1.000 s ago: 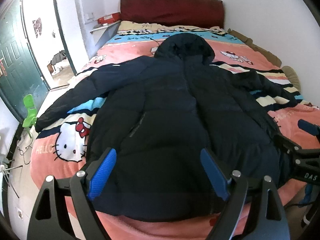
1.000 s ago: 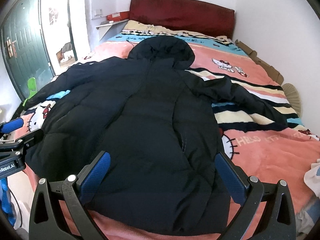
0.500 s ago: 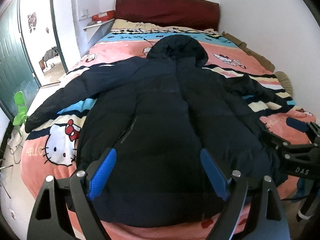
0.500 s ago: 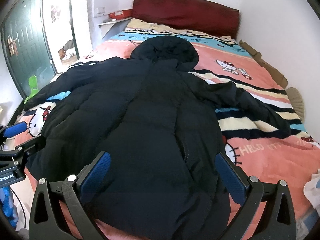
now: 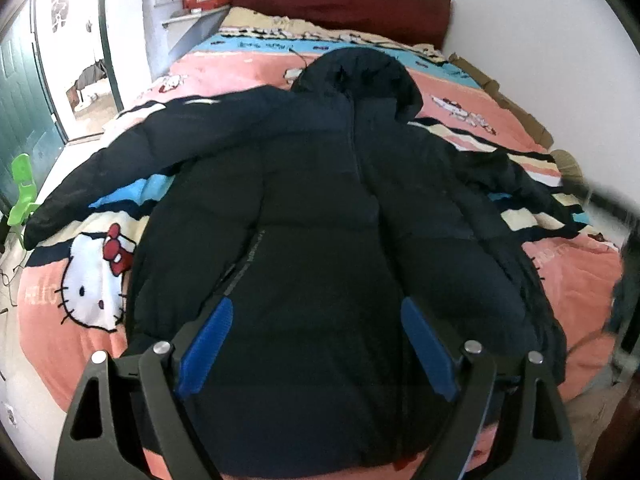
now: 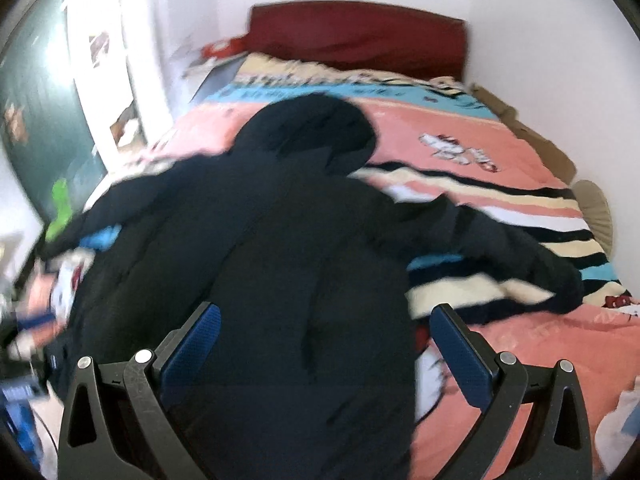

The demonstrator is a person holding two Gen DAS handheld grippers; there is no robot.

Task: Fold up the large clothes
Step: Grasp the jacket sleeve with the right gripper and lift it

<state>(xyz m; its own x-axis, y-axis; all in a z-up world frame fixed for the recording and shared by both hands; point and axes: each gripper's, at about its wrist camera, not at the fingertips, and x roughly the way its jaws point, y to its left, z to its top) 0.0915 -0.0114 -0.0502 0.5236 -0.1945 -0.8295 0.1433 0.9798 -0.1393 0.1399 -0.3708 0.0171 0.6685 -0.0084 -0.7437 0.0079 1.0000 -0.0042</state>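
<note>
A dark navy hooded puffer jacket [image 5: 320, 208] lies front up on the bed, hood toward the headboard and both sleeves spread out. It also shows in the right wrist view [image 6: 288, 264], blurred. My left gripper [image 5: 316, 324] is open and empty above the jacket's lower hem. My right gripper [image 6: 326, 330] is open and empty above the jacket's lower right side, near the right sleeve [image 6: 500, 248]. A blurred dark shape at the right edge of the left wrist view [image 5: 624, 280] is the other gripper.
The bed has a pink cartoon-cat blanket [image 5: 96, 280] and a dark red headboard [image 5: 340, 12]. An open green door [image 5: 20, 112] and a green chair [image 5: 24, 188] stand at the left. White walls close the right side.
Both grippers have moved forward and lower over the jacket. The right wrist view has swung right and is motion-blurred. Both stay open.
</note>
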